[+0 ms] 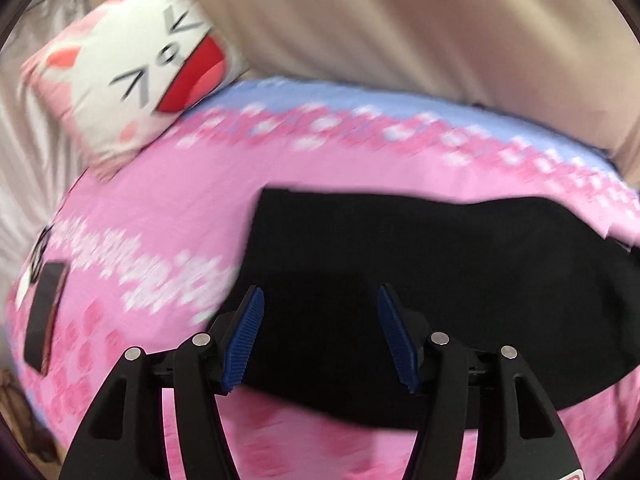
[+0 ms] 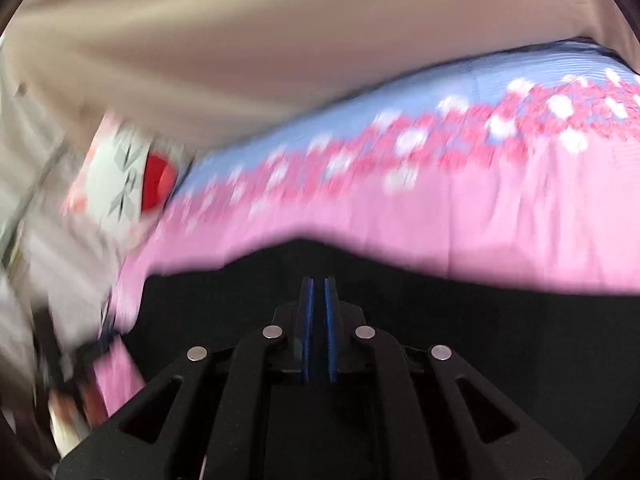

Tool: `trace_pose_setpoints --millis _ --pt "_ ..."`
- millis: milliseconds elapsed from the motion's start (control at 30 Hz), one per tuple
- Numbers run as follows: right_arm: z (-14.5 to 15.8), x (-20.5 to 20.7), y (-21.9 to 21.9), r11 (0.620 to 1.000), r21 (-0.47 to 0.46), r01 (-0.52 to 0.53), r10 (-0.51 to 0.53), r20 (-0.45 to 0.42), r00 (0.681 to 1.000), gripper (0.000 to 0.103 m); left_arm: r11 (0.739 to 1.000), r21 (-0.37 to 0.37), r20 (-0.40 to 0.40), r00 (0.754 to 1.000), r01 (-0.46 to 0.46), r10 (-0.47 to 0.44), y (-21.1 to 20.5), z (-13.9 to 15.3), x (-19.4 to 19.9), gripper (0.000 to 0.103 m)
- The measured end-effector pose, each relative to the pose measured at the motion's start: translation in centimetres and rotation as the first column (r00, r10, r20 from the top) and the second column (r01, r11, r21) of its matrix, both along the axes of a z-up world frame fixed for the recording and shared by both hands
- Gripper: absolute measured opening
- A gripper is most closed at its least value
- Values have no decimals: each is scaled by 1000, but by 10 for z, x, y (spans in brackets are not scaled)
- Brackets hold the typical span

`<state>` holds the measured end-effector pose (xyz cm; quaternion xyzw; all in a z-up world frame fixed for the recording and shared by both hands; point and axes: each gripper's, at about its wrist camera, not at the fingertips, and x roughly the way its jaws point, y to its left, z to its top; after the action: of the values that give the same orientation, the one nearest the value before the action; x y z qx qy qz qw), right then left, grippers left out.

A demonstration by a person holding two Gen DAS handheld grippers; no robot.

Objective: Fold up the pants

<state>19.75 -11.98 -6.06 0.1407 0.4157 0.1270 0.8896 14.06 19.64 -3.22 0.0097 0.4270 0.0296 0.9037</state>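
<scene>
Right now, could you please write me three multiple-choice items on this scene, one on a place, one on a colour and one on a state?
1. Where does the cat-face pillow lie?
A. At the far left of the bed, against the beige curtain
B. On top of the pants
C. Between the left gripper's fingers

2. What colour are the pants?
A. White
B. Black
C. Red

3. How do the jaws of the left gripper stand?
A. Pressed together
C. Clamped on the pillow
B. Apart, with nothing pinched

Answers:
1. A: the pillow sits at the pink bedsheet's far left edge, beside the curtain.
2. B: the cloth spread on the sheet is plain black.
3. B: its blue pads stand wide over the pants, while the right gripper has its pads nearly together.
</scene>
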Motion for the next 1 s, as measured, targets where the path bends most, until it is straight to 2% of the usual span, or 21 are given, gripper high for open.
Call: trace_pose_setpoints --millis 33,67,100,133,167,200,300,333,400,467,500,533,567,600,633,700,733,767,800,900,1000 --pt "-14 -8 -8 994 -106 33 -37 -35 999 4 1000 25 -10 1000 8 -8 -16 -4 10 63" --pt "-24 -15 -27 993 -107 51 -57 -50 997 0 998 61 -33 999 8 -6 -26 -12 19 69" --pt "-27 -31 -56 998 14 66 -65 -44 997 0 994 111 -67 998 1 7 -33 -26 32 69" --pt "-29 -41 -77 994 61 94 -90 -59 994 0 985 171 -110 993 -31 50 -34 -44 45 71" --pt "-29 -53 -94 989 88 117 -112 -63 992 0 986 161 -85 994 -54 68 -27 -49 49 83" --pt "-29 -71 -114 987 88 132 -127 -61 990 0 985 156 -76 993 -80 93 -21 -48 50 87" --pt "-31 -107 -146 975 146 168 -155 -94 983 0 985 88 -106 982 -146 155 -4 -38 51 80" --pt "-24 -121 -155 970 155 185 -173 -86 981 0 979 89 -87 978 -184 191 -3 -29 49 67" --pt "-9 -144 -171 969 87 230 -229 -27 973 6 978 59 -41 978 -202 205 -3 -15 43 67" --pt "-1 -161 -204 956 49 288 -289 13 957 6 959 163 -19 971 -232 238 -9 -17 52 71" --pt "-2 -170 -227 940 28 339 -340 16 940 9 937 247 -45 962 -249 267 -9 -29 63 71" --pt "-7 -182 -261 904 -21 428 -428 4 904 9 927 275 -82 954 -256 288 -4 -43 72 76" --pt "-8 -191 -285 861 -66 504 -505 -8 863 9 926 242 -45 950 -289 308 1 -41 71 78" --pt "-5 -205 -312 830 -57 555 -556 -6 831 9 931 211 -68 946 -298 318 2 -36 69 74" --pt "5 -223 -337 804 -18 595 -595 19 804 13 932 194 -77 943 -305 325 2 -30 67 72" --pt "28 -240 -366 770 -83 633 -625 103 774 25 925 171 -33 937 -339 349 -9 -12 55 71" --pt "35 -239 -370 760 -122 638 -624 139 769 54 929 159 -10 940 -335 341 -20 -4 49 71" --pt "41 -238 -376 742 -171 648 -623 179 761 77 934 147 6 945 -324 327 -31 3 44 71" --pt "44 -236 -383 736 -208 644 -614 194 765 77 940 136 21 950 -311 312 -43 10 40 71" --pt "35 -209 -402 770 -266 580 -563 146 814 70 959 140 55 969 -245 240 -92 26 31 72" --pt "12 -180 -405 792 -320 519 -527 71 847 51 972 142 56 982 -189 183 -126 29 28 73"
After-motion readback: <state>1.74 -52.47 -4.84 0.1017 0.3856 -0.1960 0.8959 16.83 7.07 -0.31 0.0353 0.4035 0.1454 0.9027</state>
